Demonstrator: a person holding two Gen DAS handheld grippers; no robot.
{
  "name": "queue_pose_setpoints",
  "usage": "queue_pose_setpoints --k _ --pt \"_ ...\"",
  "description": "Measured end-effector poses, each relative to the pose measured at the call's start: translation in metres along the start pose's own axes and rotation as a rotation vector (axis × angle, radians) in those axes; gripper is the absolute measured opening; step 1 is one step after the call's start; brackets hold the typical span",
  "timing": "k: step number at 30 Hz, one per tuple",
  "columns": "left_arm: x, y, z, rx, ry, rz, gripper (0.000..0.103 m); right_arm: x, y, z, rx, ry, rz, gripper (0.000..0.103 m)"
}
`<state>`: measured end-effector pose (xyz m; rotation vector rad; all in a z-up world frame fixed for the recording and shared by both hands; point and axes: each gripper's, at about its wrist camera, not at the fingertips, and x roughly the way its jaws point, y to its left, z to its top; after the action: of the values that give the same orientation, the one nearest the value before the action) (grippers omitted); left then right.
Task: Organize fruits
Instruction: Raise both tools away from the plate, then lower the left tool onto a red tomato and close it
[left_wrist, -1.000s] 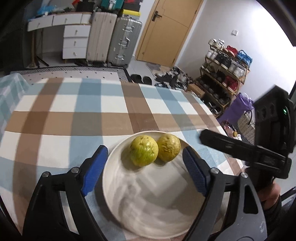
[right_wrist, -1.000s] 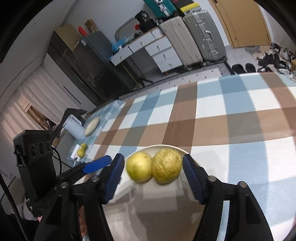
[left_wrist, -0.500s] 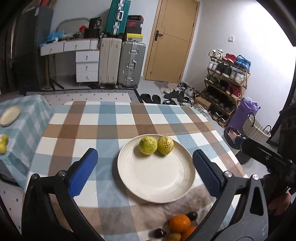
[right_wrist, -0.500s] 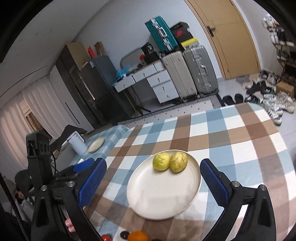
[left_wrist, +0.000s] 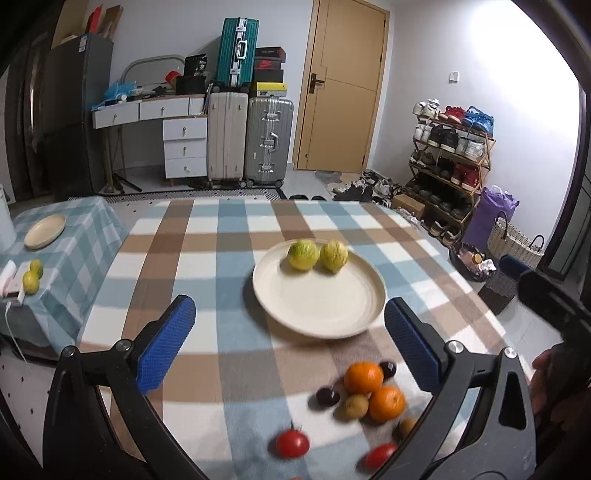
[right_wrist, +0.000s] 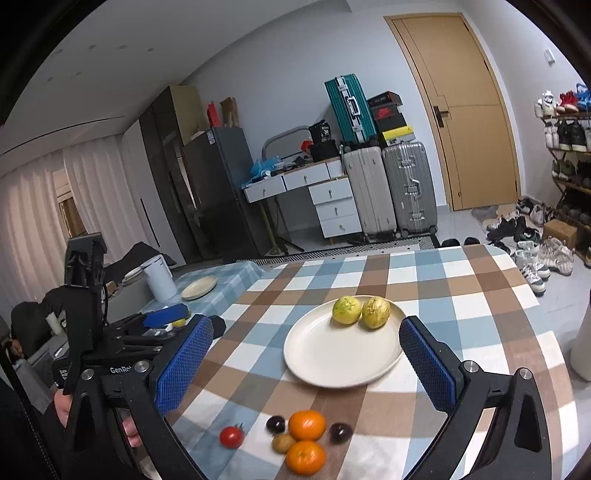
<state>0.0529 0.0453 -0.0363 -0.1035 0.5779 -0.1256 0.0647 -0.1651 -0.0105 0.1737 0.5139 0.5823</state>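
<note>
Two green fruits (left_wrist: 317, 254) sit on the plate (left_wrist: 319, 314). Oranges (left_wrist: 364, 377) and tomatoes (left_wrist: 292, 444) remain loose on the surface beside it. I hold left tongs (left_wrist: 290, 341) and right tongs (right_wrist: 306, 363) wide open, empty.

A red tomato (left_wrist: 377, 456) sits half hidden behind the left gripper's frame.

left gripper (left_wrist: 290, 343): jaws just opened wide, empty | right gripper (right_wrist: 304, 360): jaws just opened wide, empty
</note>
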Motion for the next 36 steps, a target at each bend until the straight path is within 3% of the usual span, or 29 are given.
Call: queue_pose_setpoints --k 6,13,21,27,30,33,34,36 --pt "-0.011 0.008 -0.044 -0.002 0.040 0.015 0.102 -0.020 0.015 -0.028 -0.039 -0.040 0.037 0.103" --pt "0.001 0.014 -0.087 -0.007 0.143 0.009 0.102 -0.016 0.020 -0.064 -0.048 0.023 0.000 0.103" --pt "0.029 0.025 -0.103 -0.040 0.258 -0.031 0.102 -0.006 0.020 -0.092 -0.048 0.082 -0.013 0.103" --pt "0.037 0.019 -0.108 -0.005 0.288 -0.062 0.102 0.002 0.014 -0.104 -0.022 0.114 -0.009 0.103" --pt "0.039 0.018 -0.106 -0.008 0.288 -0.089 0.094 0.004 0.013 -0.106 -0.011 0.124 -0.005 0.103" --pt "0.044 0.016 -0.106 0.000 0.321 -0.105 0.069 0.004 0.012 -0.106 -0.010 0.126 -0.002 0.103" --pt "0.047 0.014 -0.106 0.006 0.337 -0.120 0.056 0.003 0.012 -0.106 -0.012 0.125 -0.002 0.103" --pt "0.049 0.013 -0.107 0.013 0.348 -0.135 0.047 0.004 0.013 -0.106 -0.020 0.127 -0.002 0.103"
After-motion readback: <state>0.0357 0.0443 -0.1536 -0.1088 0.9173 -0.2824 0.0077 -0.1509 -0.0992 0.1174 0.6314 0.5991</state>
